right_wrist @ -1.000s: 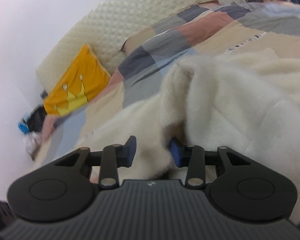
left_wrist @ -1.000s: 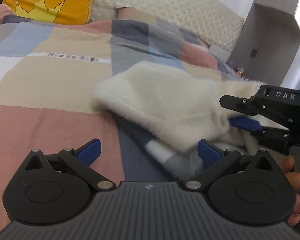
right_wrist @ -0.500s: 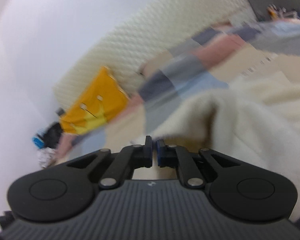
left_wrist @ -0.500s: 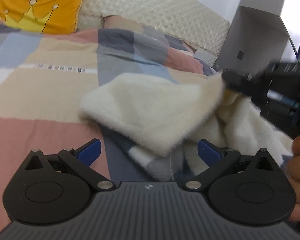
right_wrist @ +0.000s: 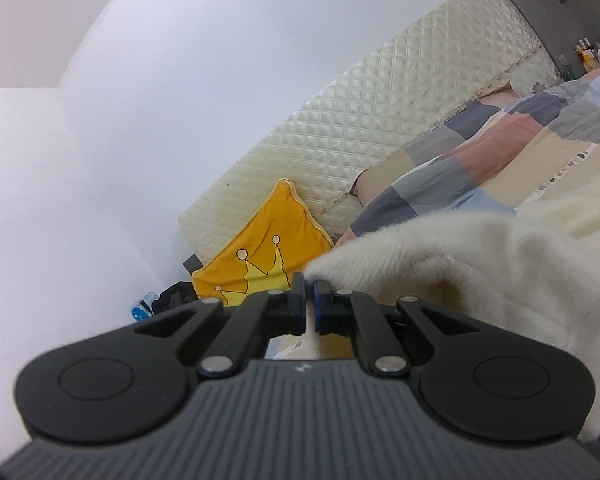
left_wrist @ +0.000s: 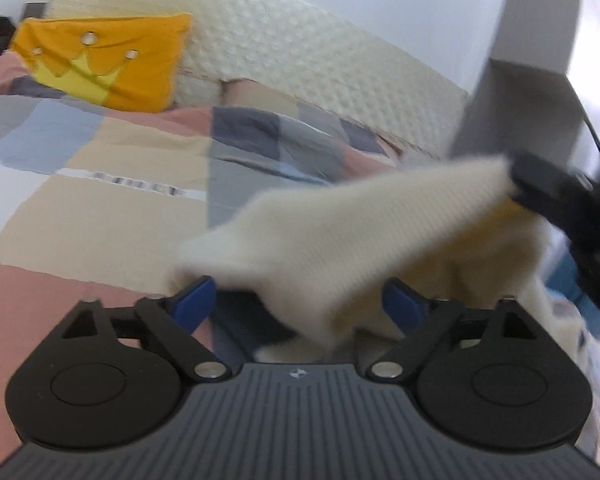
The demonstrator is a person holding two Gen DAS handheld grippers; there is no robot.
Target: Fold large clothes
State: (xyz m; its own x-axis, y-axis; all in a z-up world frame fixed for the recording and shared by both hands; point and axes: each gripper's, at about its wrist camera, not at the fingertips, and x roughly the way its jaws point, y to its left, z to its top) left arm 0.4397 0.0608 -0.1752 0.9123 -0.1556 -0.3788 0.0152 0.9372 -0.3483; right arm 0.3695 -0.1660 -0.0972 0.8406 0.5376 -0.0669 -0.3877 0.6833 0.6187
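Note:
A cream fluffy sweater (left_wrist: 340, 232) lies partly lifted over the patchwork bedcover (left_wrist: 100, 200). My right gripper (right_wrist: 307, 282) is shut on a corner of the sweater (right_wrist: 480, 260) and holds it up off the bed. In the left wrist view this right gripper (left_wrist: 540, 188) shows at the right edge, with the cloth stretched down from it in a blurred sheet. My left gripper (left_wrist: 298, 300) sits low in front; its jaws are closing, with a hanging fold of the sweater between the blue pads, which do not press on it.
A yellow crown cushion (left_wrist: 112, 64) leans on the quilted cream headboard (left_wrist: 300, 72) at the bed's far end. A grey cabinet (left_wrist: 532, 40) stands at the right. Dark items (right_wrist: 172, 296) lie on the floor by the white wall.
The right gripper has shut on the sweater's edge and raised it up and away from the bed. The left gripper has risen, and its jaws have narrowed a little around the hanging cloth.

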